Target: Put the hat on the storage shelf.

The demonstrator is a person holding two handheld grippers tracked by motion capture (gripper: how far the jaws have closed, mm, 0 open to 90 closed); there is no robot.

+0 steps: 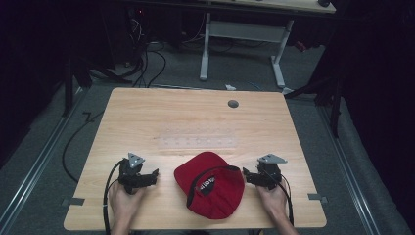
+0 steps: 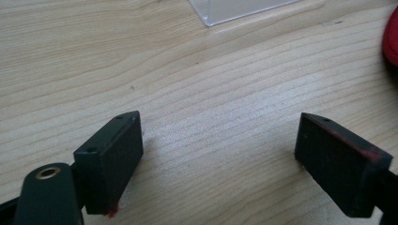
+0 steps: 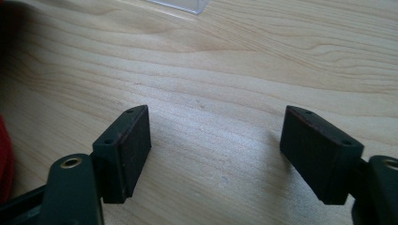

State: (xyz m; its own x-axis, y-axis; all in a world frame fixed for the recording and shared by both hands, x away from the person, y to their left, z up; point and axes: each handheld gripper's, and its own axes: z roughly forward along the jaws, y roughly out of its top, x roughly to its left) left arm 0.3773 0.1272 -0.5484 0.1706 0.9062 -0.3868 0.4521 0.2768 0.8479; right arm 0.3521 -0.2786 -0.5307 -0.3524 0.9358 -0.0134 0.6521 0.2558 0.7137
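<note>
A red cap [image 1: 210, 188] with a black inner band lies at the front middle of the wooden table [image 1: 147, 112], its inside turned up. My left gripper [image 1: 155, 175] rests on the table just left of the cap and points toward it. In the left gripper view its jaws [image 2: 218, 154] stand wide open over bare wood, and the cap's red edge [image 2: 391, 37] shows at the far right. My right gripper [image 1: 246, 175] rests just right of the cap and also points at it. In the right gripper view it [image 3: 216, 150] is open, with nothing between the fingers.
A clear plastic strip [image 1: 198, 143] lies flat on the table behind the cap; its corner [image 2: 234, 9] shows in the left gripper view. A grey round plug [image 1: 233, 104] sits near the far edge. Another desk's white legs [image 1: 279, 58] stand on the floor beyond.
</note>
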